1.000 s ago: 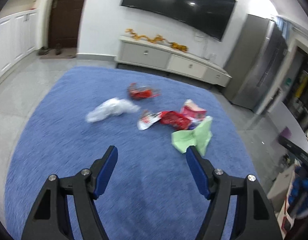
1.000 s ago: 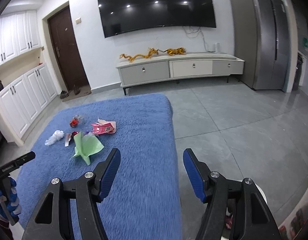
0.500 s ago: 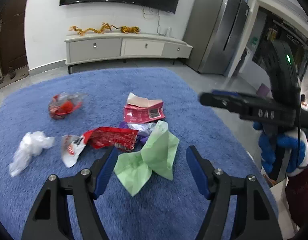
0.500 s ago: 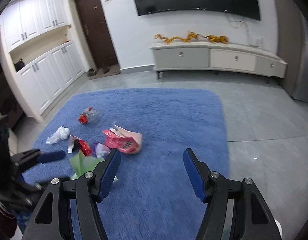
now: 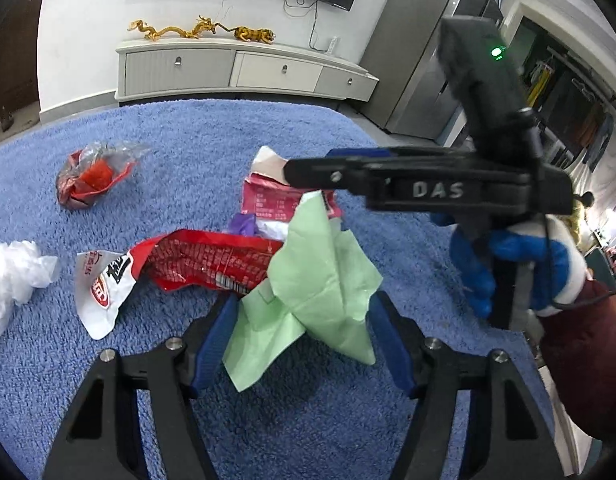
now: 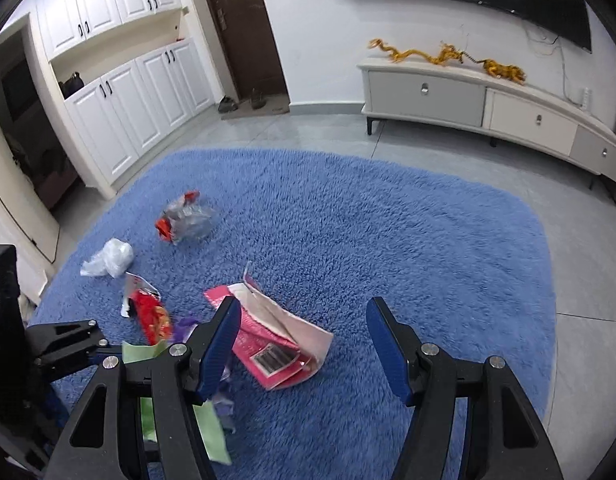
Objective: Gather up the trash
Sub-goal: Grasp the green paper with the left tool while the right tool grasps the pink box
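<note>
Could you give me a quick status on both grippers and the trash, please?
Left gripper open, straddling green paper. Right gripper open over pink packet. Nothing held; nothing blocking.

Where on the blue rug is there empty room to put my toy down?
The rug is bare on its far side toward the TV cabinet, and to the right of the pink packet. It is crowded around the green paper, red wrapper and white bag.

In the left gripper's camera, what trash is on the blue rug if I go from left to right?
White plastic bag → clear wrapper with red inside → red and white snack bag → green paper.
</note>
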`<state>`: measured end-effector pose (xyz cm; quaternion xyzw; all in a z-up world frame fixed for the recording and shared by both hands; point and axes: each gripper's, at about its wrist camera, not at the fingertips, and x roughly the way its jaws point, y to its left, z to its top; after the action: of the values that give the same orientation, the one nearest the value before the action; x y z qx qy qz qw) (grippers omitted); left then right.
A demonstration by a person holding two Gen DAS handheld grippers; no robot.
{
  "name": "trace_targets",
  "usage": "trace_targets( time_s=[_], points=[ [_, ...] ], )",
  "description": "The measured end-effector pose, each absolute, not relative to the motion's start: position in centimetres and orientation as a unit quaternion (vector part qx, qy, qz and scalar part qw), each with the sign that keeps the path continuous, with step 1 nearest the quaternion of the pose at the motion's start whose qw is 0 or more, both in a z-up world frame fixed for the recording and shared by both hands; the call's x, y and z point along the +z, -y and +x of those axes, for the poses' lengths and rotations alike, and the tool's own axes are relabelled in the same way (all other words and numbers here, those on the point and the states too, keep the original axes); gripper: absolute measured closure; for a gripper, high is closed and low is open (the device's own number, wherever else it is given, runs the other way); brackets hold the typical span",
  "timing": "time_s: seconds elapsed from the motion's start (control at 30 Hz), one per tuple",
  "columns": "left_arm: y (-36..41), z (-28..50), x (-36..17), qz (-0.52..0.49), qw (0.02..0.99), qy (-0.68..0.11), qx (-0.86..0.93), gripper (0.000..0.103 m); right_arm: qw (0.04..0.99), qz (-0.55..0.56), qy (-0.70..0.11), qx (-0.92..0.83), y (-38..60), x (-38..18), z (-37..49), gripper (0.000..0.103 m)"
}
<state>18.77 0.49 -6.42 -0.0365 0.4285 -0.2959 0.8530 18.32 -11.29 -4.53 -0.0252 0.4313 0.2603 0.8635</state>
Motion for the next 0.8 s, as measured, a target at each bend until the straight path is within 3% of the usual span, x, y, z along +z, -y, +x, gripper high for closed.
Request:
trace_targets(
  time_s=[0.33,0.37,0.47,0.57,0.8],
  points=[
    [-0.1,19.1,-5.7,-0.032,0.843,-0.428,-0.325,0.038,0.838,-0.004,-0.444,0.316,11.3,-5.0,18.4,0.046],
    [-0.1,19.1,-5.9,-0.030,0.842,-0.430,-0.323,0.040,0.836,-0.003,-0.445,0.320,11.3,-5.0,18.4,0.046],
    [0.2,18.9,-6.1,-0.016,0.846,-0.432,-0.311,0.061,0.830,-0.005,-0.449,0.330,11.1,-5.1,17.9,0.046],
    [0.1,18.4,-6.0,-0.017,0.845,-0.432,-0.315,0.069,0.828,-0.009,-0.448,0.336,10.8,-4.9,17.5,0.056],
    [-0.7,16.6,-6.1,-0.016,0.848,-0.429,-0.309,0.074,0.829,-0.010,-0.456,0.323,11.1,-4.8,16.6,0.079]
  ],
)
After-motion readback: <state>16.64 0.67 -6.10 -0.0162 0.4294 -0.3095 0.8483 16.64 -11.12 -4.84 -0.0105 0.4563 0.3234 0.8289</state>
